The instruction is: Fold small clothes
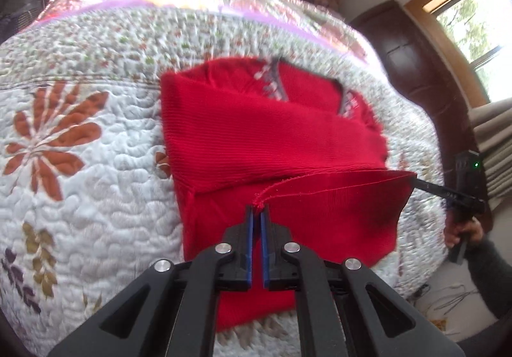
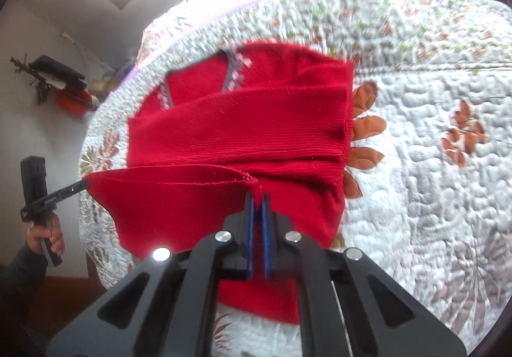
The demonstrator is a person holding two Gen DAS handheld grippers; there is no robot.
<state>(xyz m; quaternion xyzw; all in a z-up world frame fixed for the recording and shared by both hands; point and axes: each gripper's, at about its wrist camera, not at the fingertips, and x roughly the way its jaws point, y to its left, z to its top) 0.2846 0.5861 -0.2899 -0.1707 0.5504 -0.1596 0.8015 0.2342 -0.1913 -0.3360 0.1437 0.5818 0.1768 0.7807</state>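
Left wrist view: left gripper [image 1: 257, 209] pinches the hem of the red sweater [image 1: 256, 130], lifted off the floral quilt [image 1: 80, 139] just ahead of its tips. Right gripper [image 2: 257, 195] clamps the same raised edge; the folded body lies beyond on the quilt.

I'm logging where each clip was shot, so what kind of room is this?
Most likely a bedroom in a home: a red sweater lies on a floral quilt over what looks like a bed, with a window and curtains beside it.
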